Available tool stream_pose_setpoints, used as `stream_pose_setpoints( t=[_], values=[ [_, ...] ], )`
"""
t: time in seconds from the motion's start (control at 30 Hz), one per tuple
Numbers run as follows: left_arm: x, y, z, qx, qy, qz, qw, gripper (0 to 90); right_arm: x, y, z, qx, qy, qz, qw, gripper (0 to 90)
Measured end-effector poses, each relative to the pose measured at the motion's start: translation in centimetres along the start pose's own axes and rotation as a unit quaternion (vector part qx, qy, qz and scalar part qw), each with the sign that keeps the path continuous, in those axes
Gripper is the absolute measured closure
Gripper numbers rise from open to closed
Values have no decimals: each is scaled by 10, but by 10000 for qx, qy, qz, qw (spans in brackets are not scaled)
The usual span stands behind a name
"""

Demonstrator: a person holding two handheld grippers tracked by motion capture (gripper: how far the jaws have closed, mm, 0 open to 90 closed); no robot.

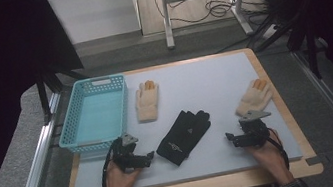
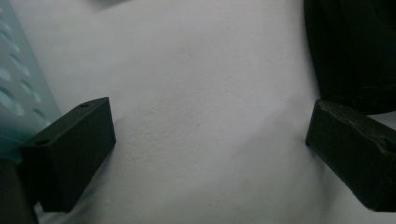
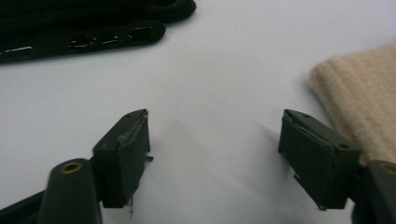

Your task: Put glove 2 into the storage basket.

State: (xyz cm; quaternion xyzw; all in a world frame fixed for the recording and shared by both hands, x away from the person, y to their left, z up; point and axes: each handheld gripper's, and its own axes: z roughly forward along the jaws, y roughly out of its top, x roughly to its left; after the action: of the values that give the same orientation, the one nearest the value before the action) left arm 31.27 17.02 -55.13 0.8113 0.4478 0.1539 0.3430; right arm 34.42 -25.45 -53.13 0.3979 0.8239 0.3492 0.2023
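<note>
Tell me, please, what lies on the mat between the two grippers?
In the high view, the black glove lies between the left gripper and the right gripper, nearer the left one; bare mat separates it from the right.

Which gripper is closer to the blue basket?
The left. The left gripper sits just below the basket's near corner, almost beside it. The right gripper is far across the mat, past the black glove, next to a beige glove.

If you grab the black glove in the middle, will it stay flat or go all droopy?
The black glove would probably droop: it looks like thin fabric lying flat on the table. It likely weighs little. Pushed, it might bunch up rather than slide neatly.
</note>
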Motion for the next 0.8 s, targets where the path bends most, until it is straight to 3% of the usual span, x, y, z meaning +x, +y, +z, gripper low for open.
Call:
stream_pose_setpoints(
  t=[0.27,0.43,0.53,0.8],
  values=[
    [4,-1,-3,-15,-212,23,9998,16,-1,0,0,9,37,49,10000,229],
    [6,3,-8,-73,-564,-128,9983,9,-1,0,0,6,36,49,10000,228],
    [4,8,-12,-106,-652,-139,9977,3,-1,0,0,5,35,47,10000,228],
    [-14,33,-11,34,-976,137,9951,0,-1,0,0,2,34,46,10000,228]
  ],
)
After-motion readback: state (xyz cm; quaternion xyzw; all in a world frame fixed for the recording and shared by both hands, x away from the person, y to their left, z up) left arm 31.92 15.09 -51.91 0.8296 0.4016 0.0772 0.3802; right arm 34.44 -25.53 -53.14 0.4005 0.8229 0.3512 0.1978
